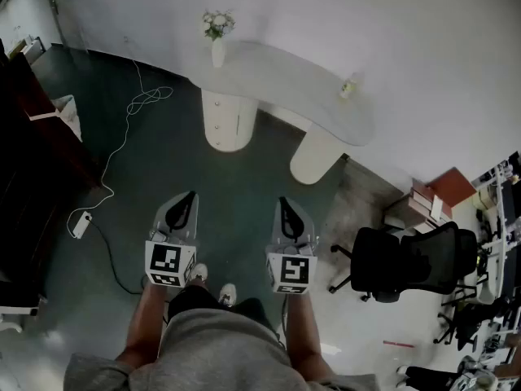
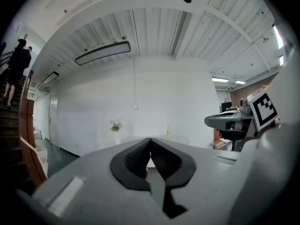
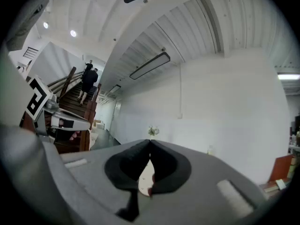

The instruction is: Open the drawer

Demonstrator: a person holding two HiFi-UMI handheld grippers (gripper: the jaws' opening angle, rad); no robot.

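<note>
No drawer shows plainly in any view. A white curved table on two round pedestals stands ahead across the green floor. My left gripper and right gripper are held side by side at waist height, level and pointing toward that table, well short of it. In the left gripper view the left gripper's dark jaws meet at the tips with nothing between them. The right gripper's jaws in its own view also meet, holding nothing.
A vase of flowers and a small bottle stand on the table. A black office chair is at the right, a cable with a power strip at the left. Two people climb a dark staircase.
</note>
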